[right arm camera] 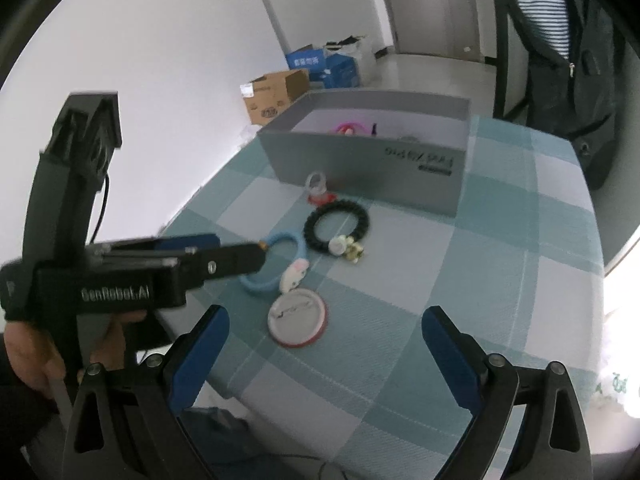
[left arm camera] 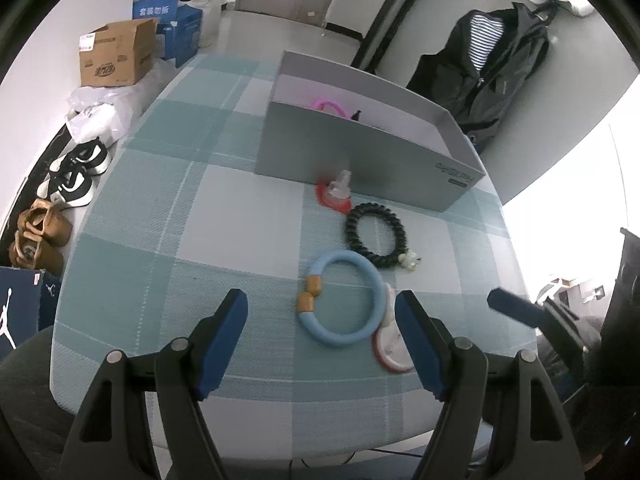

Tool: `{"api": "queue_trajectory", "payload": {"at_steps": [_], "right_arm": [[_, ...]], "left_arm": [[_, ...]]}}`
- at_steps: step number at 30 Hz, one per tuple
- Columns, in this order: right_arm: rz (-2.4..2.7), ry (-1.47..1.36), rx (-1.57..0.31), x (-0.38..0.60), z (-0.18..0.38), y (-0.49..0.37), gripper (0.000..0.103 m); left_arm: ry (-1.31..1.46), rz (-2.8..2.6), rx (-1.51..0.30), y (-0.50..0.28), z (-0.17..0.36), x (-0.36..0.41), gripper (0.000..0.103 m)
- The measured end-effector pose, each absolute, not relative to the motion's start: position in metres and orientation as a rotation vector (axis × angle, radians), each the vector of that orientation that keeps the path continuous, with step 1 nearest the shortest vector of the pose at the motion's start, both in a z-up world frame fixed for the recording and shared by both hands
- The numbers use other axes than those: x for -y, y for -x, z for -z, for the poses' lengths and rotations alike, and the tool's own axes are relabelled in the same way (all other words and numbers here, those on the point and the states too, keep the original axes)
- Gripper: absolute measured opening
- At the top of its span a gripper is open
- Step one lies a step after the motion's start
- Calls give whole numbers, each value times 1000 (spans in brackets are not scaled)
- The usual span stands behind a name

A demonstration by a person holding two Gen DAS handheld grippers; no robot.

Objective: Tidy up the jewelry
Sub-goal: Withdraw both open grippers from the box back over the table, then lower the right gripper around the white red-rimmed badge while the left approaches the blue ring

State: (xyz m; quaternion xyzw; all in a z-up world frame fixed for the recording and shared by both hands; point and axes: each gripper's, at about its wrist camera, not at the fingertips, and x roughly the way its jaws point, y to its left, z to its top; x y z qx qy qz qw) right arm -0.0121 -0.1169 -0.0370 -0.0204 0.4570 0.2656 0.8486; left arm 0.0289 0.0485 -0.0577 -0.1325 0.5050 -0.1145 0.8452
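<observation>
Both grippers hang wide open over jewelry spread on the checked table.

The left gripper (left arm camera: 322,306) holds nothing; its jaws gape on either side of the blue bangle (left arm camera: 340,298), above it, apart from it as far as I can tell. The right gripper (right arm camera: 325,320) is just as open and empty, over the round badge (right arm camera: 297,317). Beyond the bangle lies the black bracelet (left arm camera: 375,235), then a small red piece (left arm camera: 334,196) right against the grey box (left arm camera: 360,152). Something pink (left arm camera: 330,104) already sits inside the box.
</observation>
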Motion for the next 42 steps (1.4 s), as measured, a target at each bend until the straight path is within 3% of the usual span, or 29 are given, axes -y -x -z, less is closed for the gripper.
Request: {"api": "queue_trajectory", "payload": {"at_steps": [15,24,33,42], "right_arm": [[-575,258,-914,74,52,27,93],[-551,319,-925,68,61,21,73],[-591,346,-921,61,60,20,42],[-616,281,-947,66,58,15,42]], "left_arm": [[381,114,-1072,-33,67,-83,72],[380,125,-1072,-37,66,-80,72],[368,144,-1071,-37,66,-80,72],[360,138,-1067,-37,66,-76,72]]}}
